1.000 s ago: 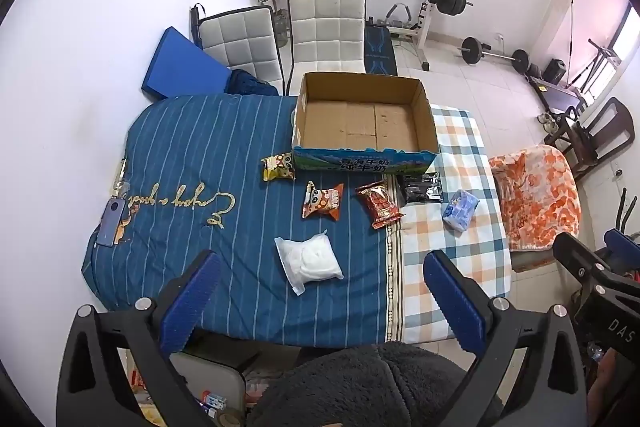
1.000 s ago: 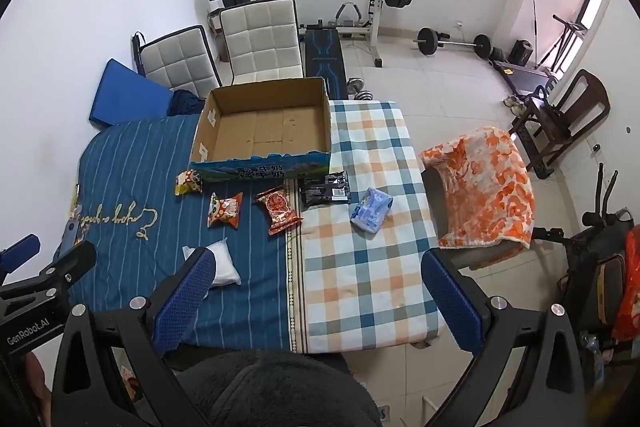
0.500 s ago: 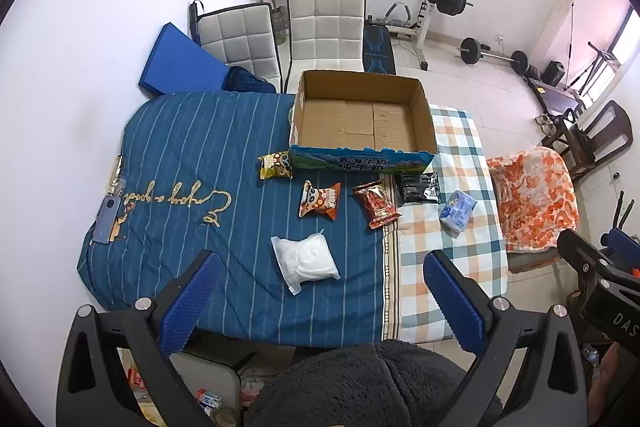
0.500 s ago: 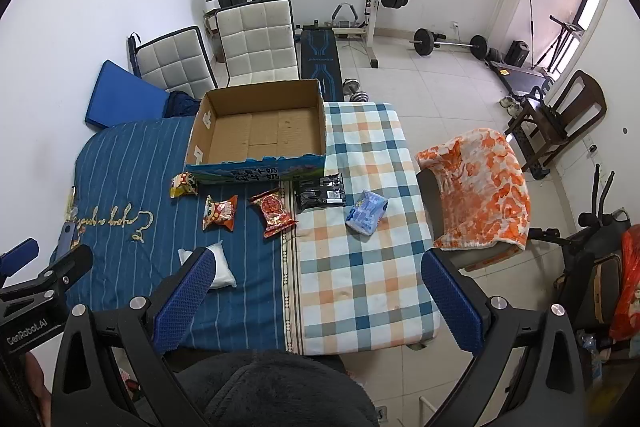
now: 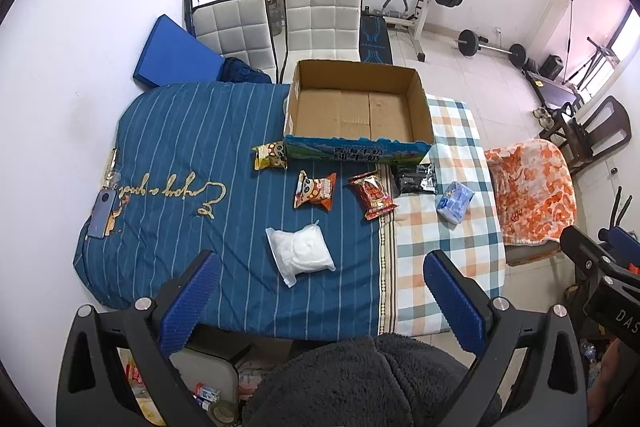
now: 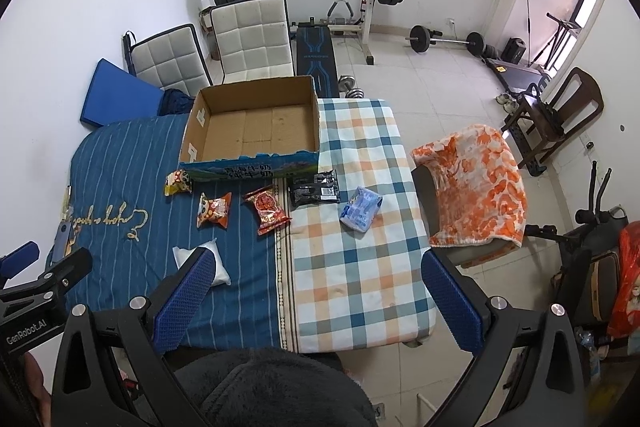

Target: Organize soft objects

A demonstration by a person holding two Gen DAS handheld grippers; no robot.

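Both the left gripper [image 5: 320,291] and right gripper [image 6: 316,291] hover with jaws wide and empty above the bed's near edge, where the white crinkly plastic pouch [image 5: 300,253] looks light, squashy and slippery, best pinched across its puffy middle.

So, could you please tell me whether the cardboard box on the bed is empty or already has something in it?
Empty. The cardboard box shows only its bare brown floor in both views, and every packet, like the white pouch, lies outside it.

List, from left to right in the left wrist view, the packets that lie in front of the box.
yellow packet → orange packet → red packet → black packet → blue packet
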